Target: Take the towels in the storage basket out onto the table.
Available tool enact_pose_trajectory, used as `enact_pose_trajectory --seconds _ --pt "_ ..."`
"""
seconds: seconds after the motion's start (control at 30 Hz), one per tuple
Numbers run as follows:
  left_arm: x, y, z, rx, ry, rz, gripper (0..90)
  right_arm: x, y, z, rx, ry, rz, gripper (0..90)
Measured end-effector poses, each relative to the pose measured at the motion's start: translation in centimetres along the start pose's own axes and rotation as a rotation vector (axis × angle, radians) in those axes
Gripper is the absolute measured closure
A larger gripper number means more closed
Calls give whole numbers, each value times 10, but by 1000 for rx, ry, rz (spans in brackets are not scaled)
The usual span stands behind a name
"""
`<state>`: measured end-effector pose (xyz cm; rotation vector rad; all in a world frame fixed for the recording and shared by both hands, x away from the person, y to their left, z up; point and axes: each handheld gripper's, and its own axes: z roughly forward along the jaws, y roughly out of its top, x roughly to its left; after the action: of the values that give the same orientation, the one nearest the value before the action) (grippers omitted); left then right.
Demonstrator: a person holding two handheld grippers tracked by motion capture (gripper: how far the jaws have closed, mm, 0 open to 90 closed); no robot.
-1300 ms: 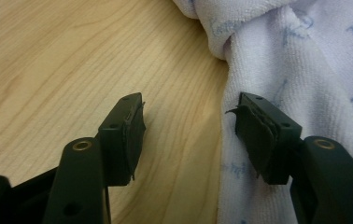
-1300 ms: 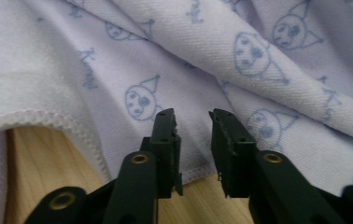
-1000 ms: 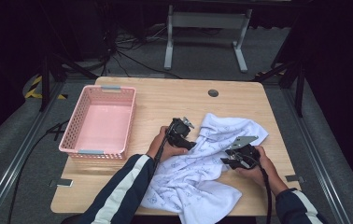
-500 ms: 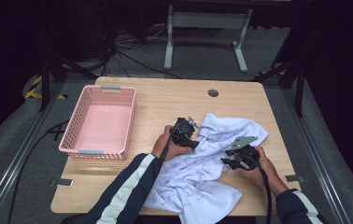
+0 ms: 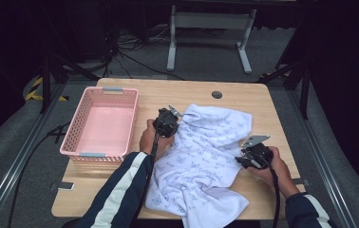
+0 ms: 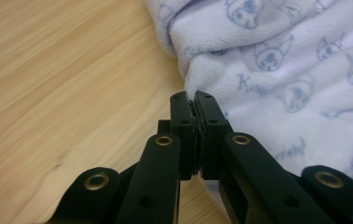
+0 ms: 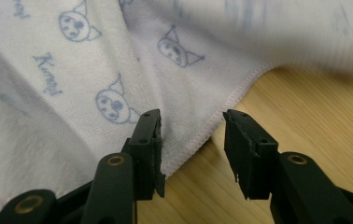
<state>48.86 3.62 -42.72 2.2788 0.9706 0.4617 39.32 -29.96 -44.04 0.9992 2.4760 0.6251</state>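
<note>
Now left gripper (image 6: 194, 100) jaws just closed, pinching towel (image 6: 277, 70) edge; right gripper (image 7: 191, 126) jaws apart, straddling towel hem on desk (image 5: 135, 90).

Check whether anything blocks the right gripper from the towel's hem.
Nothing visible does. The right gripper has open jaws straddling the towel hem, with bare table beneath. The left gripper is already shut on the towel's far edge.

Pink basket (image 5: 102, 124) sat on the left of the wooden counter (image 5: 263, 102). Round dark grommet (image 5: 216, 94) near the far edge. Metal stand (image 5: 209, 28) stood beyond.
</note>
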Motion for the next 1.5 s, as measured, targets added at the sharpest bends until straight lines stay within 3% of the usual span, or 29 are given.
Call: enact_pose_trajectory --seconds 0.17,0.23,0.33,0.37,0.43,0.5,0.57,0.6,0.7,0.73,0.77,0.8,0.9,1.03,1.13,1.27,1.33,1.43,1.5 --pt "1 -7 4 -5 -24 -29 860 -13 -8 -4 25 -19 57 560" --pt "-1 -8 4 -15 -63 -11 795 -18 -11 -5 32 -28 77 560" --pt "-8 -8 3 -8 -55 13 593 -20 -11 -6 47 -38 74 559" --pt "-11 -9 1 -19 -81 9 593 -22 -10 -6 48 -31 75 561" --pt "-17 -12 -2 -31 -102 -16 509 -27 -3 -9 -23 -18 77 564" --pt "-21 -15 -4 -15 -117 -12 449 -35 10 -10 -92 -13 98 538" --pt "-24 -20 -8 -28 -130 -26 447 -43 28 -5 -164 6 107 516" --pt "-25 -25 -12 -21 -166 -29 447 -45 35 -2 -179 11 100 509" --pt "-38 -42 -24 0 -193 12 479 -49 73 21 -216 50 87 482" --pt "-39 -45 -30 22 -210 43 490 -47 85 26 -225 52 81 482" --pt "-43 -53 -36 7 -218 46 507 -45 93 29 -234 56 75 481" --pt "-46 -58 -41 8 -223 60 510 -41 109 34 -240 107 59 475" --pt "-53 -73 -52 8 -235 70 516 -21 144 43 -256 152 -3 458" --pt "-58 -92 -60 41 -242 97 517 7 182 58 -227 178 -69 429" --pt "-55 -105 -62 52 -245 66 538 29 207 73 -188 176 -118 420" --pt "-49 -114 -65 49 -250 52 561 42 226 94 -126 144 -141 426" --pt "-51 -117 -68 53 -251 47 580 42 231 104 -101 138 -127 481" --pt "-54 -120 -70 45 -237 77 654 40 232 120 -41 105 -101 501" --pt "-56 -122 -73 49 -232 88 733 38 231 126 -10 90 -99 577"
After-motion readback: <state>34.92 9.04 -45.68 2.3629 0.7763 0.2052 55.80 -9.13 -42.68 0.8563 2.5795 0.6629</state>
